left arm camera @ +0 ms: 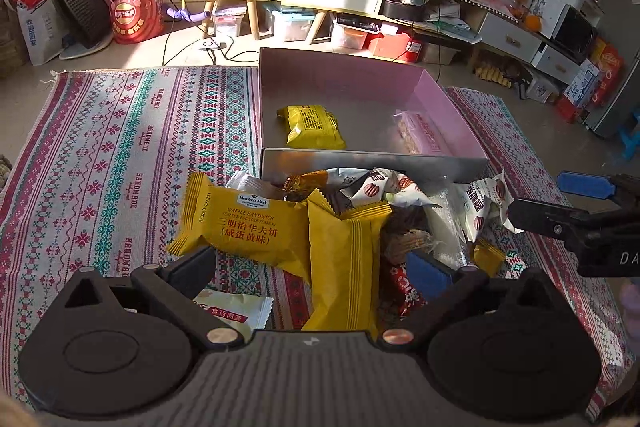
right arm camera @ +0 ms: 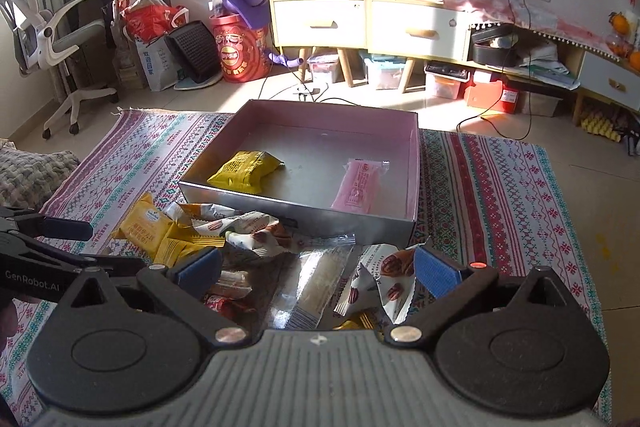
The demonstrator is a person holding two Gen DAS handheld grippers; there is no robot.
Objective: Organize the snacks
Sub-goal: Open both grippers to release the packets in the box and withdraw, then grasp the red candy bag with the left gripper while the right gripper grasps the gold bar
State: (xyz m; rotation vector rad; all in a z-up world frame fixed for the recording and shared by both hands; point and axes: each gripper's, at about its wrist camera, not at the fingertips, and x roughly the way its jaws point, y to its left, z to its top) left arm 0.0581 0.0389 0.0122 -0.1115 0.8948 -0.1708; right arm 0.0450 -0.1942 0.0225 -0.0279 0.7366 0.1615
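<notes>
A pink-walled box (left arm camera: 434,95) (right arm camera: 414,167) stands on the patterned cloth and holds a yellow snack pack (left arm camera: 314,127) (right arm camera: 246,169) and a pink snack bar (left arm camera: 420,135) (right arm camera: 358,185). A heap of snack packs lies in front of it. My left gripper (left arm camera: 320,263) is open over the heap, a yellow waffle sandwich pack (left arm camera: 244,223) and a second yellow pack (left arm camera: 346,259) between its fingers. My right gripper (right arm camera: 316,267) is open above a clear-wrapped bar (right arm camera: 316,287) and a white walnut-print pack (right arm camera: 384,279). It also shows in the left wrist view (left arm camera: 560,199).
The patterned cloth (left arm camera: 100,155) (right arm camera: 520,195) covers the floor. A white sachet (left arm camera: 236,307) lies near the left fingers. Beyond stand a red Lay's tub (left arm camera: 134,7), wooden cabinets (right arm camera: 340,11), storage bins, cables and an office chair (right arm camera: 60,39).
</notes>
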